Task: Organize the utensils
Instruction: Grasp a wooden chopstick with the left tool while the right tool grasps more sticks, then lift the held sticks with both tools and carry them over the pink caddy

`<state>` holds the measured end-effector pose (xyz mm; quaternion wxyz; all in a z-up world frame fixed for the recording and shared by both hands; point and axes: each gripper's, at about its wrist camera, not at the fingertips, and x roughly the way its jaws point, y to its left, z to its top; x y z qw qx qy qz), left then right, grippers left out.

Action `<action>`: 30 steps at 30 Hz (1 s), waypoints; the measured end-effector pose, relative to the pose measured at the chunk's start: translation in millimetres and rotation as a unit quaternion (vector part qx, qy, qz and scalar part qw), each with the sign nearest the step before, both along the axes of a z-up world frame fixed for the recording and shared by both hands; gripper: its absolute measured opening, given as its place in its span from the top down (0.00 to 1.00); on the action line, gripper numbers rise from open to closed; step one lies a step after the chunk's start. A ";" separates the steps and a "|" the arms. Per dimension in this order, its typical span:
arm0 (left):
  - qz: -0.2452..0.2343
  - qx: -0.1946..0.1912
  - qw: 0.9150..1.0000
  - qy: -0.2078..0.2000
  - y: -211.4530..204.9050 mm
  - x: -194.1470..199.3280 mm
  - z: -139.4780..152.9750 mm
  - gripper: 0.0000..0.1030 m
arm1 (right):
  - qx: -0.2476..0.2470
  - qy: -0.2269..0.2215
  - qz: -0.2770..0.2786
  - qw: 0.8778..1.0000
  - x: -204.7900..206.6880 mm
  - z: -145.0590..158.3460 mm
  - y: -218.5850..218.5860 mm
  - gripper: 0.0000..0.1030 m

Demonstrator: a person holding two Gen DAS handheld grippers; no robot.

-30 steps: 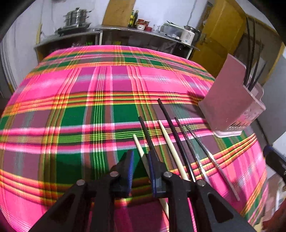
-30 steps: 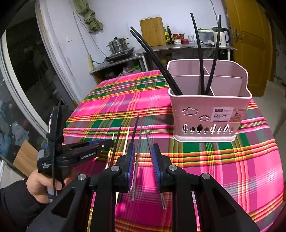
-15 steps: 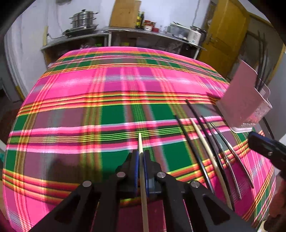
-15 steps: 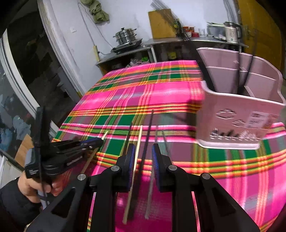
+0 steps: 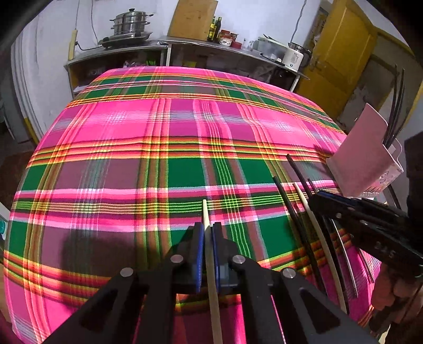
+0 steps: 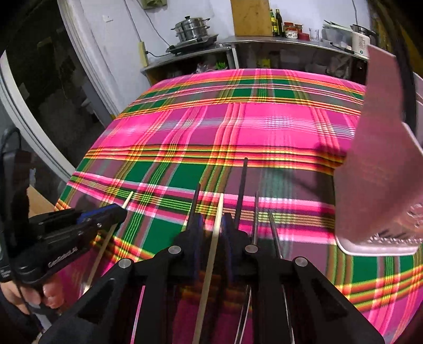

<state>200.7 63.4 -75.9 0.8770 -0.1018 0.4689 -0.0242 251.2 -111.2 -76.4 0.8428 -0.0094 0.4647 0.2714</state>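
My left gripper [image 5: 208,232] is shut on a pale wooden chopstick [image 5: 205,211], whose tip points forward over the plaid tablecloth [image 5: 132,158]. It also shows at the left of the right wrist view [image 6: 105,211]. My right gripper [image 6: 211,225] is open, its jaws on either side of a second pale chopstick [image 6: 219,209] that lies on the cloth. Black chopsticks [image 6: 242,185] and metal ones [image 6: 255,219] lie beside it. The pink utensil basket [image 6: 378,172] stands at the right, with black chopsticks [image 5: 396,105] upright in it.
A steel counter [image 5: 211,45] with a stacked pot [image 5: 130,22], bottles and a kettle [image 5: 294,57] runs behind the table. A yellow door [image 5: 341,53] is at the back right. A dark doorway [image 6: 39,92] is left of the table.
My left gripper closed on the pale chopstick and swung left with it. My right gripper moved forward and left, from the metal chopsticks to around the second pale one; the basket slid to the right edge.
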 end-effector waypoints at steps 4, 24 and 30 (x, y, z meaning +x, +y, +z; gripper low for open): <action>-0.010 0.020 1.000 0.001 -5.7 3.9 -0.2 0.94 | -0.014 0.008 0.001 1.000 5.7 -8.0 6.4 0.86; -0.030 0.038 0.999 0.000 -10.8 5.4 17.3 0.95 | -0.018 -0.021 0.002 1.000 -2.0 21.7 5.5 0.94; -0.038 0.035 0.998 -0.032 -15.8 -3.3 50.8 0.95 | 0.008 -0.045 -0.009 0.999 -13.6 55.8 -10.1 0.94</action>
